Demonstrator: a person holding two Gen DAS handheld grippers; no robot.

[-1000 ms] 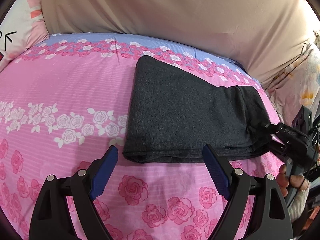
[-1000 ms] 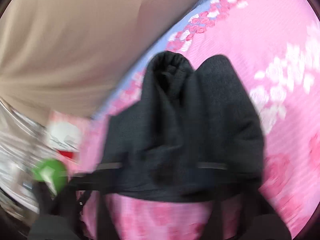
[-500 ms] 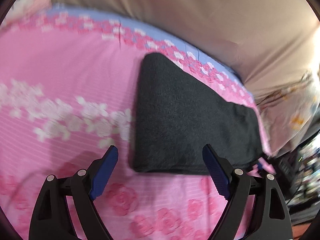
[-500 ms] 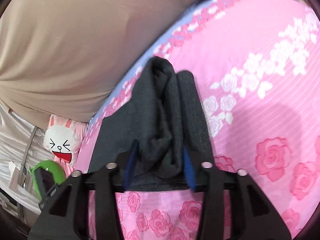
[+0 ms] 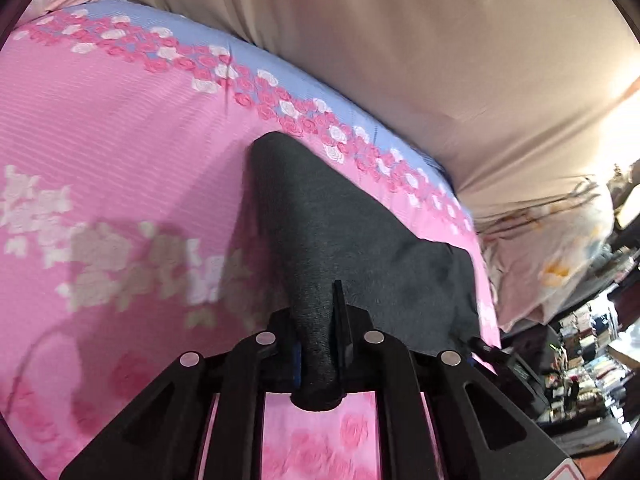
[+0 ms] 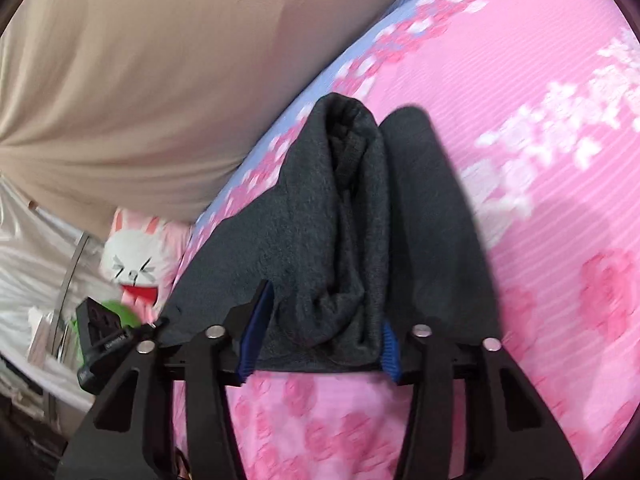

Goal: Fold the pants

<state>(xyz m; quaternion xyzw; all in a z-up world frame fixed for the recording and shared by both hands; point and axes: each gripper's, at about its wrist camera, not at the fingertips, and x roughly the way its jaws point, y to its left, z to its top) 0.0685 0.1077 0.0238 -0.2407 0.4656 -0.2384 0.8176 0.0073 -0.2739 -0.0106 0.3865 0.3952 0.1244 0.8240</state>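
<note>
The dark grey pants (image 5: 352,240) lie folded on the pink floral bedsheet (image 5: 100,128). My left gripper (image 5: 318,344) is shut on the near edge of the pants, with the cloth bunched between its jaws. In the right wrist view the pants (image 6: 352,216) rise in a thick ridge. My right gripper (image 6: 318,344) is shut on that bunched edge, its blue pads (image 6: 256,328) pressed into the fabric. Part of the right gripper (image 5: 492,356) shows at the pants' right corner in the left wrist view.
A beige padded headboard (image 5: 400,40) runs along the far side of the bed. A white rabbit cushion (image 6: 132,256) and a green object (image 6: 120,312) sit beyond the bed edge. A floral pillow (image 5: 552,248) and cluttered shelves (image 5: 588,352) lie to the right.
My left gripper moved forward to the pants' near edge and closed on it; it was open and apart a second ago. My right gripper kept its grip on the other end.
</note>
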